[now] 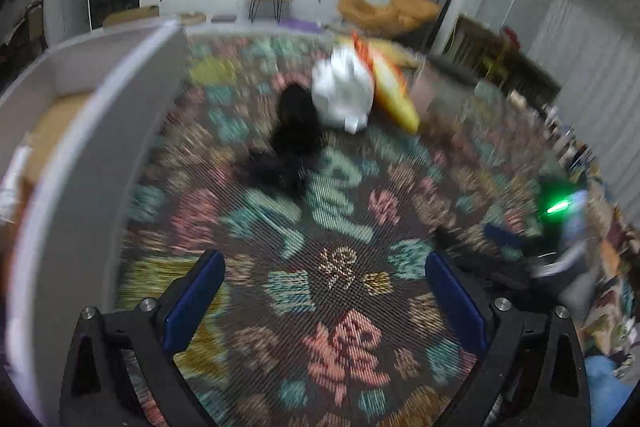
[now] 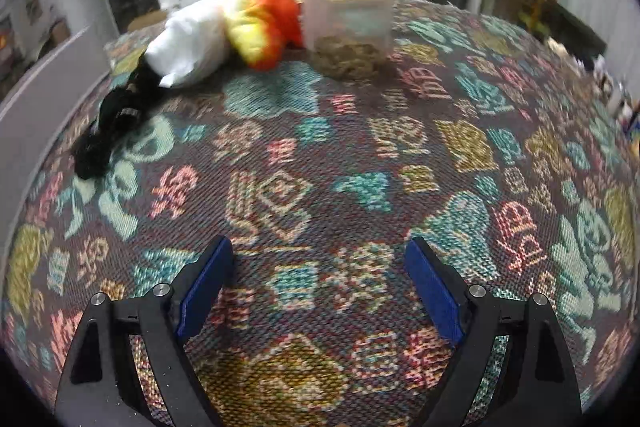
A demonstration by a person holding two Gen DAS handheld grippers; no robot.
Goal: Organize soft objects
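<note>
Three soft objects lie together on the patterned tablecloth (image 2: 320,155): a black fuzzy one (image 1: 294,135) (image 2: 116,119), a white one (image 1: 342,87) (image 2: 188,45), and a yellow-orange one (image 1: 394,83) (image 2: 262,17). A clear plastic container (image 2: 348,15) with a black rim stands upright just right of them. My left gripper (image 1: 324,263) is open and empty, hovering above the cloth short of the black object. My right gripper (image 2: 320,251) is open and empty over the cloth, well short of the pile.
A white open box (image 1: 100,131) with a brown floor stands at the left edge of the table, also in the right wrist view (image 2: 36,95). The other gripper with a green light (image 1: 560,223) shows at the right. The left wrist view is motion-blurred.
</note>
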